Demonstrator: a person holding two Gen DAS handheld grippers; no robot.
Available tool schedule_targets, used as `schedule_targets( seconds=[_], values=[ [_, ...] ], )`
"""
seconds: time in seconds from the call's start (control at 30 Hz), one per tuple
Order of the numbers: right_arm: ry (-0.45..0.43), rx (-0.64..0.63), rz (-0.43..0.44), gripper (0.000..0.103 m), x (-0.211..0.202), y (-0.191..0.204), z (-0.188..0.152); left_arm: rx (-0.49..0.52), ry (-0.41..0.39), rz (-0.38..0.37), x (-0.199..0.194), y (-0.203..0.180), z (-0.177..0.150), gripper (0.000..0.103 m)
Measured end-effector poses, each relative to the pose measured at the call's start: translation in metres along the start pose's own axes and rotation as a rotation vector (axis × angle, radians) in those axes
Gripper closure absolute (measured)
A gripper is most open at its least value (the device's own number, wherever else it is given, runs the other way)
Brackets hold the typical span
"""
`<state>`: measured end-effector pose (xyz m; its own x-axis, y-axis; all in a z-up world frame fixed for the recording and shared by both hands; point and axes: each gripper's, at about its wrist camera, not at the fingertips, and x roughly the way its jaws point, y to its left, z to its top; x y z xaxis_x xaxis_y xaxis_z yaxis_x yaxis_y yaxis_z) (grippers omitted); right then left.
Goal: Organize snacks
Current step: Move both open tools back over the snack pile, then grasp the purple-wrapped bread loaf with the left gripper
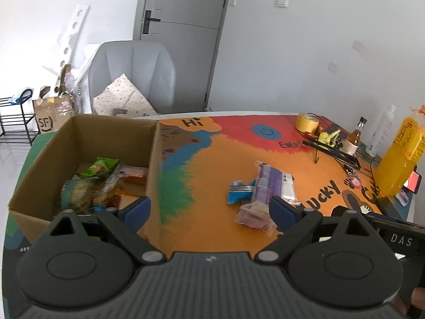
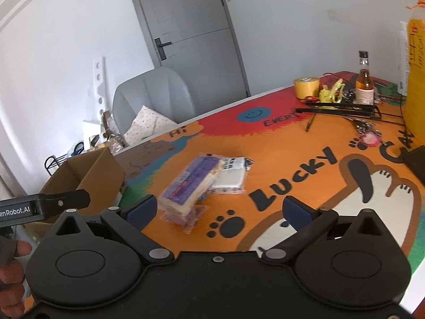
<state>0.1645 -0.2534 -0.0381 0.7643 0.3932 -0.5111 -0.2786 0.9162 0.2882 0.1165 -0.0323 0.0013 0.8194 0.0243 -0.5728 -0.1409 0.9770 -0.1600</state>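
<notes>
A cardboard box (image 1: 152,164) stands on the left of the table and holds several snack packs, among them a green one (image 1: 102,167). On the colourful mat lie a purple snack pack (image 1: 268,183), a white pack (image 1: 288,188), a blue pack (image 1: 239,192) and a pink pack (image 1: 252,216). My left gripper (image 1: 209,210) is open and empty, above the box's right wall. My right gripper (image 2: 219,210) is open and empty, just in front of the purple pack (image 2: 191,183), the white pack (image 2: 231,175) and the pink pack (image 2: 186,219). The box (image 2: 90,175) shows at its left.
At the table's back right stand a yellow tape roll (image 1: 306,123), a black wire rack (image 1: 332,148), a small brown bottle (image 1: 354,138), a white bottle (image 1: 379,133) and a big yellow bottle (image 1: 398,159). A grey chair (image 1: 132,77) stands behind the table.
</notes>
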Motion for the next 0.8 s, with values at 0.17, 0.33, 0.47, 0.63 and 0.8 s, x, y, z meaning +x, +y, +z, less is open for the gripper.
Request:
schedule_targets(
  seconds=[0.17,0.33,0.47,0.63,0.8],
  values=[
    [-0.006,0.012,-0.009,0.000,0.001,-0.013,0.001,0.020,0.003,-0.013,0.009,-0.015,0.002,0.008],
    [-0.006,0.036,-0.011,0.001,0.005,-0.026,0.001,0.058,0.006,-0.031,0.022,-0.033,0.004,0.008],
    [0.007,0.061,-0.014,0.007,0.012,-0.035,0.003,0.075,0.012,-0.059,0.033,-0.045,0.005,0.010],
    [0.015,0.072,-0.016,0.011,0.023,-0.041,0.005,0.099,0.026,-0.081,0.050,-0.057,0.006,0.011],
    [0.029,0.080,-0.012,0.014,0.036,-0.049,0.007,0.116,0.050,-0.085,0.070,-0.064,0.008,0.018]
  ],
)
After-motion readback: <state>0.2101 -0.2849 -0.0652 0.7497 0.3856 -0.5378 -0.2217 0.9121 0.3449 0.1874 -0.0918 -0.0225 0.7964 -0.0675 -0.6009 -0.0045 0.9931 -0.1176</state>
